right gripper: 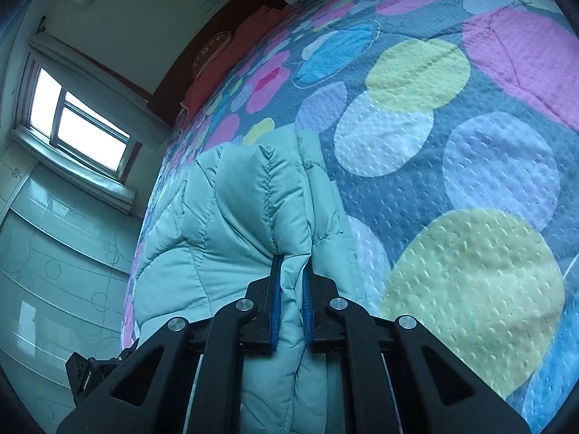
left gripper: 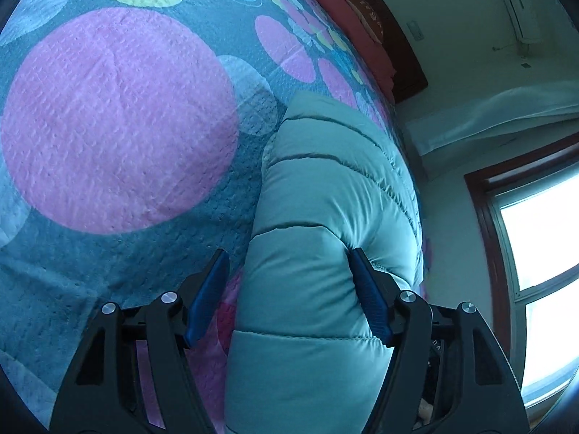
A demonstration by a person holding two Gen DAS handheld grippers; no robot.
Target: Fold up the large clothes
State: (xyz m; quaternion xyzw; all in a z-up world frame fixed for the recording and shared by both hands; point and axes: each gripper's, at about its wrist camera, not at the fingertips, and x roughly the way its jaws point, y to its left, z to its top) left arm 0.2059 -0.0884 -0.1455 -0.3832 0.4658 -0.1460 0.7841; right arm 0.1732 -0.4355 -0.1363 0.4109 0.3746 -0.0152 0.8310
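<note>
A pale teal quilted puffer jacket (left gripper: 325, 195) lies on a bed. In the left wrist view it runs away from me along the bed's right edge. My left gripper (left gripper: 288, 251) stands open around a puffy roll of it. The right blue pad (left gripper: 365, 289) dents the fabric, while the left pad (left gripper: 210, 289) stands apart, with bedspread showing in the gap. In the right wrist view my right gripper (right gripper: 292, 258) is shut on a narrow upright fold of the jacket (right gripper: 231, 217), pinched between both blue pads.
The bedspread (left gripper: 119, 119) is teal with large pink, yellow and blue dots and fills most of both views. Red pillows (right gripper: 217, 72) lie against a dark headboard. A window (right gripper: 79, 126) and a glossy wardrobe (right gripper: 54, 271) stand beyond the bed's edge.
</note>
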